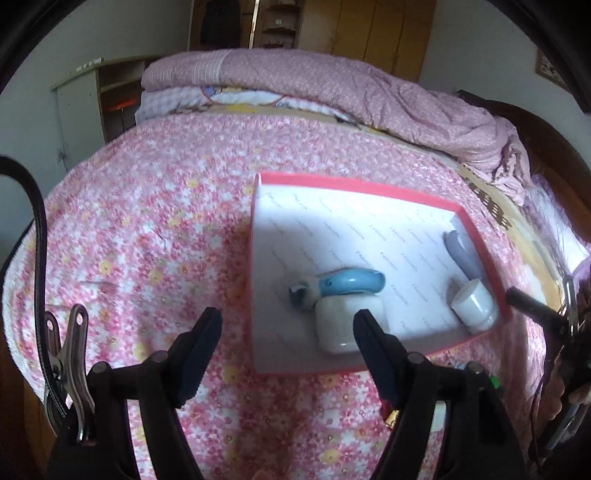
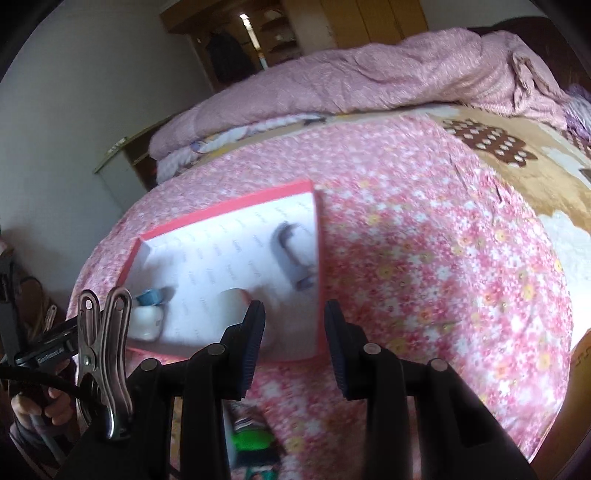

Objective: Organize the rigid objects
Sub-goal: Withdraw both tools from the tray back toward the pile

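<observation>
A red-rimmed box with a white printed floor (image 1: 295,229) lies on the pink floral bedspread. In it are a blue curved gadget (image 1: 347,282) resting on a white jar (image 1: 341,325), a white cylinder bottle (image 1: 474,302) and a grey tube (image 1: 463,254) by the right wall. My left gripper (image 1: 288,325) is open and empty, at the box's near left edge, its right finger in front of the white jar. In the right wrist view the box (image 2: 229,210) holds the grey tube (image 2: 291,258), white jar (image 2: 146,321) and blue gadget (image 2: 151,297). My right gripper (image 2: 295,332) is open and empty over the box's near right corner.
A folded pink quilt (image 1: 332,88) lies along the far side of the bed. A brown patterned blanket (image 2: 517,155) covers the bed's right part. Wooden wardrobes (image 1: 369,29) and a shelf unit (image 1: 110,96) stand beyond. A green object (image 2: 255,439) shows below the right gripper.
</observation>
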Tool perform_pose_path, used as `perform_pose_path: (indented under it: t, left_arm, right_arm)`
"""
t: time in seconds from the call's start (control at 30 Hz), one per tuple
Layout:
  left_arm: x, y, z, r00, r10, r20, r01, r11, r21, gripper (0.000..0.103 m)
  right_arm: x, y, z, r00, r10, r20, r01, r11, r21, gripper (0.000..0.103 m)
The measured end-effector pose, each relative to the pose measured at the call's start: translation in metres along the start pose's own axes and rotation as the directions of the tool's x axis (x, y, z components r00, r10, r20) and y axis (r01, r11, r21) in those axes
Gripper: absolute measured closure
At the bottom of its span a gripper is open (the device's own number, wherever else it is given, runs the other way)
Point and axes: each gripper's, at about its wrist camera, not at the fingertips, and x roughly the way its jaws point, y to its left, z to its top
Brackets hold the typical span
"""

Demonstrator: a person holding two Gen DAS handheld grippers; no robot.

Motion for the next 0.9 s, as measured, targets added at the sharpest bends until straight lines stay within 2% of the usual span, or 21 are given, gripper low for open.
perform_pose_path:
  t: [0.07,0.13,0.2,0.37,0.63,0.9]
  left_arm:
    - [0.009,0.0,-0.002,1.0,0.014,-0.021,-0.014,1.0,-0.017,0.026]
    - [0.016,0.0,-0.006,0.999,-0.008,-0.039,0.006,0.999,-0.035,0.026]
    - [0.017,-0.001,-0.008,0.996,-0.059,-0.06,0.056,0.997,-0.054,0.025]
    - [0.013,-0.002,-0.013,0.996,-0.065,-0.067,0.062,0.997,-0.039,0.024]
    - [0.0,-0.001,-0.03,0.996,-0.064,-0.061,0.062,0.997,-0.037,0.025]
    - [-0.033,-0.002,-0.046,0.998,-0.057,-0.007,0.057,0.998,-0.005,0.025]
  right_arm:
    - [0.013,-0.003,-0.001,0.999,0.024,-0.046,-0.023,1.0,0.018,0.069]
    - [0.019,-0.001,-0.005,0.998,0.018,-0.063,-0.016,1.0,0.018,0.067]
    - [0.022,0.003,-0.009,0.998,-0.002,-0.063,0.002,1.0,0.001,0.064]
    - [0.017,0.008,-0.017,0.998,-0.014,-0.063,0.013,1.0,-0.018,0.06]
    - [0.004,0.006,-0.035,0.998,0.014,-0.063,-0.015,1.0,-0.017,0.059]
    - [-0.032,0.004,-0.059,0.997,0.07,-0.038,-0.069,0.997,0.015,0.059]
